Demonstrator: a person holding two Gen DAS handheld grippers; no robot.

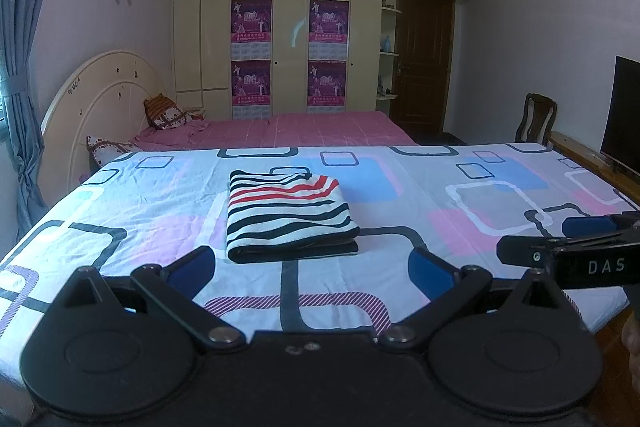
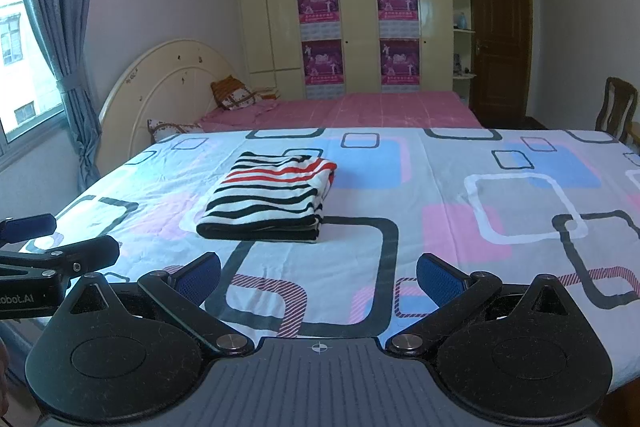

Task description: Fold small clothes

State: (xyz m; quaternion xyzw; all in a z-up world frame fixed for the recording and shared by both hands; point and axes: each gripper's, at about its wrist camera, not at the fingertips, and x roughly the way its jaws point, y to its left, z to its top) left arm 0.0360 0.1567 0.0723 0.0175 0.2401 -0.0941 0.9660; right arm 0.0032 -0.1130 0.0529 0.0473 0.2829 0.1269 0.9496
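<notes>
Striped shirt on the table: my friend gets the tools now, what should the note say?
Left tool: open, empty, held back from the cloth-covered table.
Right tool: open, empty, also held back.
Striped shirt: lies folded in a neat rectangle on the patterned cloth, ahead of both tools, touched by neither.
Done: this piece looks fully folded.
Left: no other clothes show on the table; probably just fetch the next piece, if there is one.
</notes>
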